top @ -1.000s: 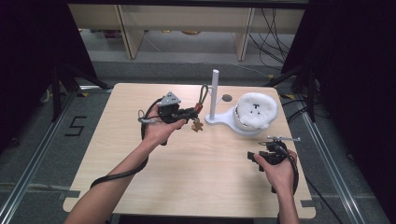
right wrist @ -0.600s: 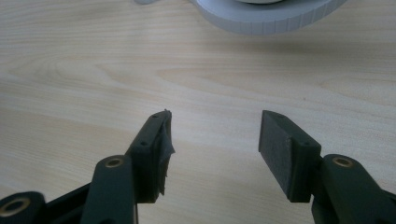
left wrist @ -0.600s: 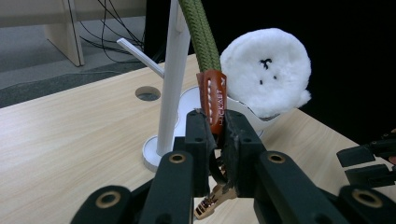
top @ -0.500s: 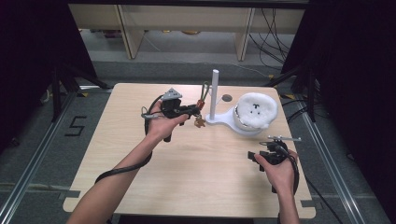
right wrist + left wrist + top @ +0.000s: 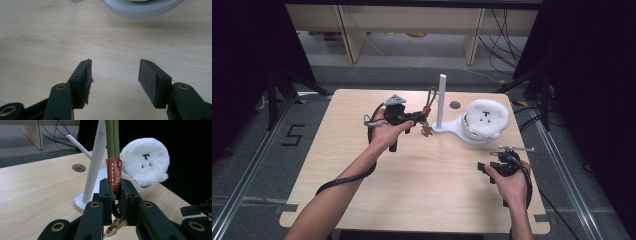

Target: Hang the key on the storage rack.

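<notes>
My left gripper (image 5: 421, 118) is shut on the orange leather tab (image 5: 114, 176) of a keychain (image 5: 427, 111), held above the table just left of a white post (image 5: 442, 100). The keychain's green cord loop (image 5: 112, 137) rises from the tab close in front of the post (image 5: 96, 162). A gold clasp (image 5: 113, 228) hangs below the jaws. A white plush (image 5: 486, 118) with a small face sits on the stand's round base (image 5: 451, 131). My right gripper (image 5: 504, 160) stands open low over the table at the front right, nothing between its fingers (image 5: 82, 80).
A round hole (image 5: 455, 105) in the wooden tabletop (image 5: 362, 185) lies behind the post. The stand's white rim (image 5: 142, 8) is just ahead of the right gripper. Table edges drop to a grey floor; shelving legs stand at the back.
My left gripper has shifted slightly right toward the post, carrying the keychain. The right gripper has stayed where it was.
</notes>
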Motion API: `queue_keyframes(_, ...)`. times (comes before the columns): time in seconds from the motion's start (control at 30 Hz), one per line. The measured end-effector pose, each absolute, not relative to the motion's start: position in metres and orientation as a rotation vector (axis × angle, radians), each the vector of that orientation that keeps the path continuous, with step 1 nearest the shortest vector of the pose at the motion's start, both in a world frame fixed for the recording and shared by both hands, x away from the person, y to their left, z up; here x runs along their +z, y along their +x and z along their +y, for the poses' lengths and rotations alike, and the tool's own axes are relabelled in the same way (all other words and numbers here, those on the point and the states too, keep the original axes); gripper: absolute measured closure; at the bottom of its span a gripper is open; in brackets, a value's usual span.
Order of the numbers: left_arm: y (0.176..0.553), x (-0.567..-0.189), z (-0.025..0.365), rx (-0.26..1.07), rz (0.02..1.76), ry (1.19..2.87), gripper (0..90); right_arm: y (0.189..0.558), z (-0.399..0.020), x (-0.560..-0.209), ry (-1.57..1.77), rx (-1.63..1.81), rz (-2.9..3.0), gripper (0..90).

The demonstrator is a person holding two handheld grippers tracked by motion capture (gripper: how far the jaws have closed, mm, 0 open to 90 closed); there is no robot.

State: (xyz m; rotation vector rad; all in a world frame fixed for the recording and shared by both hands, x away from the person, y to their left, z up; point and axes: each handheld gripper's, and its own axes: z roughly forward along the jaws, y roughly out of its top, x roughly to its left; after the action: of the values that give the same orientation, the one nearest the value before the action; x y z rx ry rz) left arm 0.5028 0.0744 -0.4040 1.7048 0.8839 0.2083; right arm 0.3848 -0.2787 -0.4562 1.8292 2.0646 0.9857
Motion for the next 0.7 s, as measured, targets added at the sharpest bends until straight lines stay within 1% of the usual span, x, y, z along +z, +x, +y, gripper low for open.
queue_keyframes(0.07, 0.503, -0.404, 0.075, 0.191, 0.894, 1.696, 80.1, 0.385, -0.28, -0.458, 1.791, 0.98, 2.071, 45.1)
queue_keyframes(0.13, 0.504, -0.405, 0.076, 0.181, 0.901, 1.688, 80.0, 0.384, -0.273, -0.454, 1.904, 1.014, 2.027, 45.1)
queue_keyframes(0.17, 0.504, -0.405, 0.076, 0.171, 0.914, 1.685, 80.0, 0.384, -0.275, -0.455, 1.866, 0.988, 2.03, 45.1)
queue_keyframes(0.4, 0.507, -0.409, 0.077, 0.15, 0.945, 1.672, 80.0, 0.383, -0.273, -0.454, 1.913, 0.988, 2.023, 45.1)
queue_keyframes(0.43, 0.508, -0.409, 0.077, 0.145, 0.949, 1.668, 80.0, 0.385, -0.279, -0.457, 1.822, 1.001, 2.06, 45.1)
queue_keyframes(0.53, 0.509, -0.41, 0.076, 0.141, 0.96, 1.666, 79.9, 0.384, -0.279, -0.457, 1.82, 1.005, 2.062, 45.1)
queue_keyframes(0.57, 0.513, -0.411, 0.076, 0.144, 0.925, 1.667, 79.9, 0.385, -0.28, -0.458, 1.792, 1.011, 2.063, 45.1)
queue_keyframes(0.7, 0.514, -0.412, 0.074, 0.132, 0.955, 1.655, 79.9, 0.385, -0.28, -0.458, 1.804, 0.993, 2.063, 45.1)
